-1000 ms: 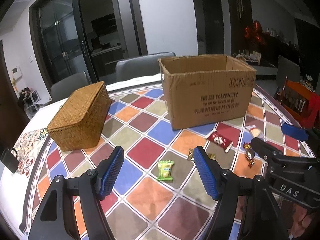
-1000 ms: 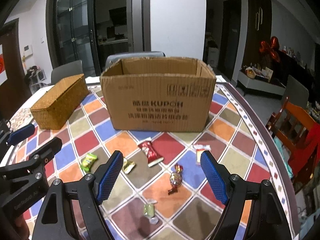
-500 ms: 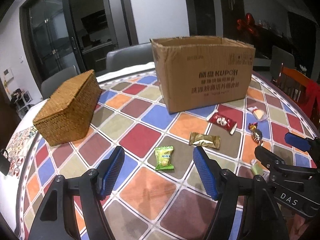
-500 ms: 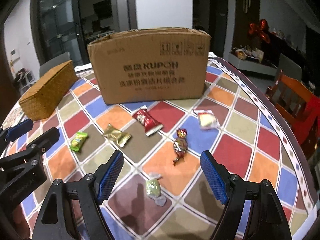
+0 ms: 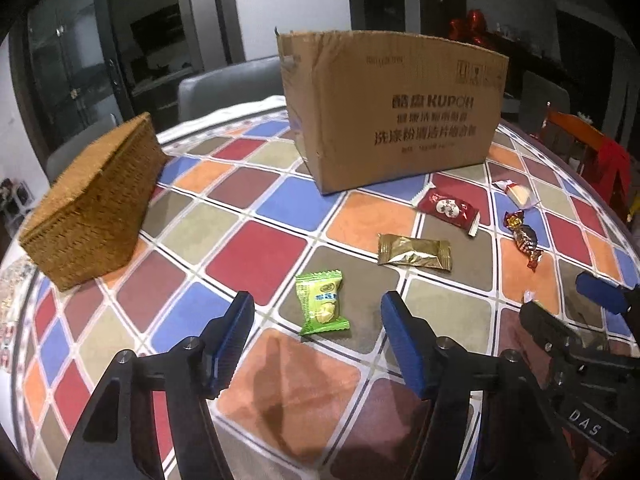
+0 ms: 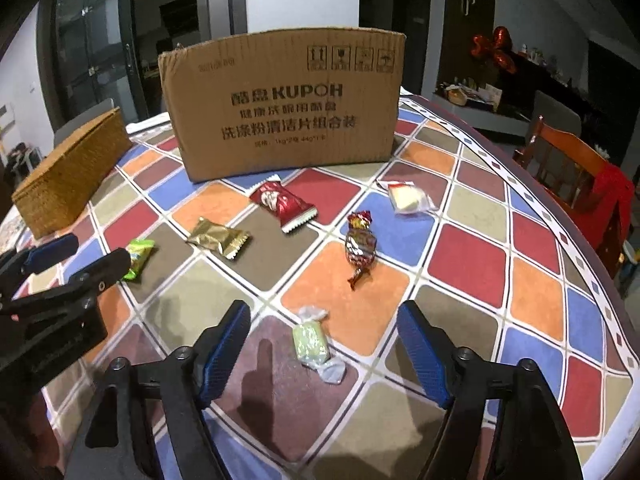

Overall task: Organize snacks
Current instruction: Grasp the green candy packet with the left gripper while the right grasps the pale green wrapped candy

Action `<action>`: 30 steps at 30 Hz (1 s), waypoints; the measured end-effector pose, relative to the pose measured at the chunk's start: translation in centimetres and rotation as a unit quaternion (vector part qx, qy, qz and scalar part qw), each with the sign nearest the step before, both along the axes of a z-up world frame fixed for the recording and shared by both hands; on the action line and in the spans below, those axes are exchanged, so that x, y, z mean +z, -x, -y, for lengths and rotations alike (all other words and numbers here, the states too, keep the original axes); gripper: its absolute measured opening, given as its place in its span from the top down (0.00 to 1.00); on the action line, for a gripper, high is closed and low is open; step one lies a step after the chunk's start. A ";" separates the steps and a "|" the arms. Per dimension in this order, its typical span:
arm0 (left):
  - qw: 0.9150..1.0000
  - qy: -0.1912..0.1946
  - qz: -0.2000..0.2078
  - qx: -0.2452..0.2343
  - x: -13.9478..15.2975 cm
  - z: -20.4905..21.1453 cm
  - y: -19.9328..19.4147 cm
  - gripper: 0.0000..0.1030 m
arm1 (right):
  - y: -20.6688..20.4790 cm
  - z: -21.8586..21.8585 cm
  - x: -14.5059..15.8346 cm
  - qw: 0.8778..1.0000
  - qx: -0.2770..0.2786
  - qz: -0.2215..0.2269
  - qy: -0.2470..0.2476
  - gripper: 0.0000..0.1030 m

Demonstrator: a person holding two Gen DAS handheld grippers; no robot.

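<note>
Several wrapped snacks lie on the checkered table in front of a cardboard box [image 5: 394, 108] [image 6: 284, 102]. My left gripper [image 5: 316, 320] is open, low over a green snack packet [image 5: 321, 302] that lies between its jaws. A gold packet [image 5: 414, 251], a red packet [image 5: 448, 207], a dark red twisted candy [image 5: 523, 237] and a white-wrapped snack [image 5: 516, 192] lie further right. My right gripper [image 6: 323, 330] is open, low over a pale green twisted candy [image 6: 312, 342]. The right wrist view also shows the red candy [image 6: 360, 246], red packet [image 6: 282, 202] and gold packet [image 6: 218, 237].
A closed wicker basket [image 5: 94, 204] [image 6: 68, 174] stands at the table's left. Grey chairs stand behind the table, a wooden chair [image 6: 576, 172] at the right. The table edge [image 6: 600, 276] curves close on the right. Each gripper shows in the other's view.
Both grippers have dropped lower and moved forward toward the table. The green packet now lies between the left jaws, the pale green candy between the right jaws. Both stay open.
</note>
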State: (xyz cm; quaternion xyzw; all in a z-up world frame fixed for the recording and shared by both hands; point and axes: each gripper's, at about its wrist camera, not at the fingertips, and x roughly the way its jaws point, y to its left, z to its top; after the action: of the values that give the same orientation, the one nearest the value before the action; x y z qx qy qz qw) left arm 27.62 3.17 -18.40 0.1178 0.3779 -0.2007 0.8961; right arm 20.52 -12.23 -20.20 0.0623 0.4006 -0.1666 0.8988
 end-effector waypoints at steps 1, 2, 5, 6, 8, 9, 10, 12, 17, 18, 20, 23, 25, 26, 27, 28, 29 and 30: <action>1.000 0.003 -0.001 -0.003 -0.1 0.0 -0.2 0.37 | 0.0 0.0 -0.1 1.000 -0.001 -0.004 0.001 0.27; 1.000 0.002 0.001 -0.006 -0.2 0.1 -0.3 0.37 | 0.0 -0.1 -0.2 1.000 -0.002 -0.006 0.002 0.27; 1.000 0.001 -0.001 -0.010 -0.5 0.2 -0.8 0.37 | -0.1 -0.1 -0.5 1.000 -0.005 -0.011 0.003 0.29; 1.000 0.005 -0.006 -0.011 -0.6 0.2 -1.0 0.39 | -0.1 -0.2 -0.6 1.000 -0.006 -0.013 0.005 0.31; 1.000 0.006 -0.010 -0.012 -0.8 0.3 -1.2 0.41 | -0.2 -0.4 -0.7 1.000 -0.004 -0.015 0.008 0.35; 1.000 0.003 -0.009 -0.014 -0.9 0.4 -1.2 0.41 | -0.2 -0.4 -0.8 1.000 -0.003 -0.017 0.008 0.37; 1.000 0.002 -0.007 -0.016 -0.9 0.5 -1.3 0.41 | -0.3 -0.5 -0.9 1.000 -0.002 -0.018 0.009 0.39; 1.000 0.001 -0.007 -0.018 -1.1 0.6 -1.4 0.42 | -0.3 -0.4 -1.1 1.000 -0.002 -0.019 0.004 0.41; 1.000 -0.001 -0.019 -0.017 -1.7 0.6 -1.9 0.49 | -0.6 -0.3 -1.5 1.000 0.000 -0.027 -0.005 0.48; 1.000 -0.002 -0.022 -0.018 -1.9 0.6 -1.9 0.54 | -0.6 -0.4 -1.5 1.000 0.002 -0.026 -0.005 0.51; 0.999 -0.002 -0.029 -0.018 -2.2 0.6 -2.0 0.61 | -0.6 -0.4 -1.5 1.000 0.004 -0.026 -0.006 0.52; 0.999 0.001 -0.036 -0.021 -2.5 0.7 -2.0 0.70 | -0.7 -0.5 -1.5 1.000 0.008 -0.025 -0.012 0.58; 0.999 0.002 -0.038 -0.020 -2.5 0.7 -2.1 0.75 | -0.7 -0.7 -1.5 1.000 0.014 -0.023 -0.013 0.66; 0.999 0.002 -0.039 -0.020 -2.5 0.7 -2.2 0.75 | -0.7 -0.7 -1.5 1.000 0.015 -0.022 -0.014 0.68; 0.999 0.001 -0.038 -0.020 -2.5 0.7 -2.1 0.75 | -0.7 -0.8 -1.4 1.000 0.016 -0.021 -0.016 0.73; 0.999 0.000 -0.037 -0.020 -2.5 0.7 -2.1 0.76 | -0.7 -0.7 -1.4 0.999 0.017 -0.020 -0.019 0.81; 0.999 0.000 -0.037 -0.020 -2.5 0.7 -2.1 0.76 | -0.7 -0.7 -1.4 0.999 0.016 -0.020 -0.021 0.81; 0.999 0.000 -0.037 -0.019 -2.5 0.7 -2.1 0.77 | -0.6 -0.6 -1.4 0.999 0.016 -0.018 -0.024 0.81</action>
State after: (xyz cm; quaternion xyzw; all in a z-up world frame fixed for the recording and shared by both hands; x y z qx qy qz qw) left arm 29.74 2.44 -20.88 0.1176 0.4089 -0.2223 0.8772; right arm 21.16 -11.64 -21.62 0.0743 0.4218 -0.1442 0.8921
